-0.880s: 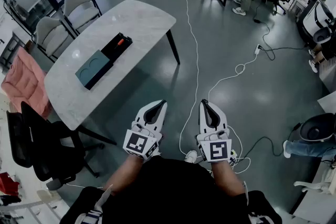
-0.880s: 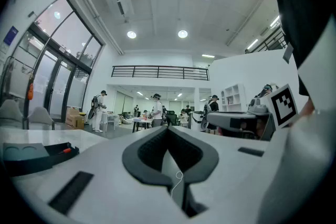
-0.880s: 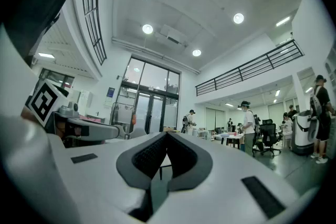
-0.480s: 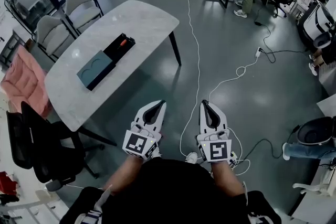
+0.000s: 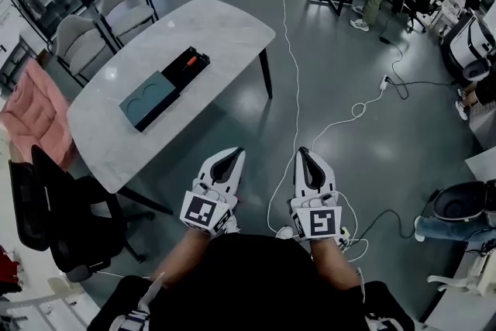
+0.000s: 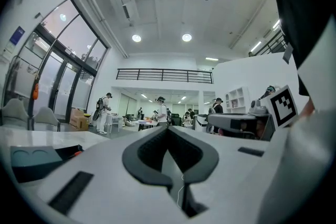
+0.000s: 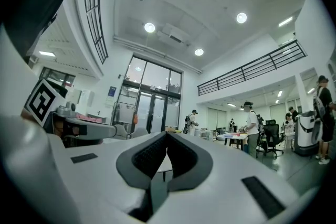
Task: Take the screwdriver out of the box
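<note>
Compared with a moment ago, the worktop point(image 5: 217, 35) and everything on it sit a touch further right in the head view, so I'd guess the person is shifting; both grippers look unmoved. The screwdriver point(image 5: 188, 62), orange-handled, lies in the open black end of the box point(image 5: 147, 98), the end away from the person. The left gripper point(image 5: 232, 154) and right gripper point(image 5: 304, 153) are well apart from the box, over the floor, fingers pressed together on nothing. Probably they're just carried that way until the box is within reach.
</note>
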{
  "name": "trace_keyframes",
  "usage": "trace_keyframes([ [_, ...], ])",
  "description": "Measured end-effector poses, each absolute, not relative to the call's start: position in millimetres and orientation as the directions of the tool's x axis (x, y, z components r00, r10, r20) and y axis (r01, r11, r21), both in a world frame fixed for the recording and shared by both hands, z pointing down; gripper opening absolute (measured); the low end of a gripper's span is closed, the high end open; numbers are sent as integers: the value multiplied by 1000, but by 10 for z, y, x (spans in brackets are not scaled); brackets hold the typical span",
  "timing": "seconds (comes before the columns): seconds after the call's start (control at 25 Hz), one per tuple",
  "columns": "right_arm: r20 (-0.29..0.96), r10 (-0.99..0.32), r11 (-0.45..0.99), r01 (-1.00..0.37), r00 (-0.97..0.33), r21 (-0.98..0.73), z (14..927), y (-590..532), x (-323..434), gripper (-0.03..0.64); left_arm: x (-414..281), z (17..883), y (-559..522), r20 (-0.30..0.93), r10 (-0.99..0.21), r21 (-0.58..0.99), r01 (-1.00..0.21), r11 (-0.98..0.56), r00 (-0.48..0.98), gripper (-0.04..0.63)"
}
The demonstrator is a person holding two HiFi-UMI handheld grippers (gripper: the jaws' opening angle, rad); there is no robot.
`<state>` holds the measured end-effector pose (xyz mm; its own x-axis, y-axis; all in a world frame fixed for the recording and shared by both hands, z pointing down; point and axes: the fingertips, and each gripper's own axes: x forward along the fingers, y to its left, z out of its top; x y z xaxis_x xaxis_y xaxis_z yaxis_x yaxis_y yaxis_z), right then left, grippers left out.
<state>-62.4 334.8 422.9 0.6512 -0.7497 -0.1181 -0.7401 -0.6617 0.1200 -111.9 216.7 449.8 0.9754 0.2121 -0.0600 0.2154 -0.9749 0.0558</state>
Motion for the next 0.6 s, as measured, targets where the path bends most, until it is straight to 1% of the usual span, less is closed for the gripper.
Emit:
trace_keyframes([
  [0.6, -102, -807, -591, -801, 582, 100, 4393, 2161, -891, 23, -1511, 4677, 953, -58, 120, 71, 124, -990, 991, 3],
])
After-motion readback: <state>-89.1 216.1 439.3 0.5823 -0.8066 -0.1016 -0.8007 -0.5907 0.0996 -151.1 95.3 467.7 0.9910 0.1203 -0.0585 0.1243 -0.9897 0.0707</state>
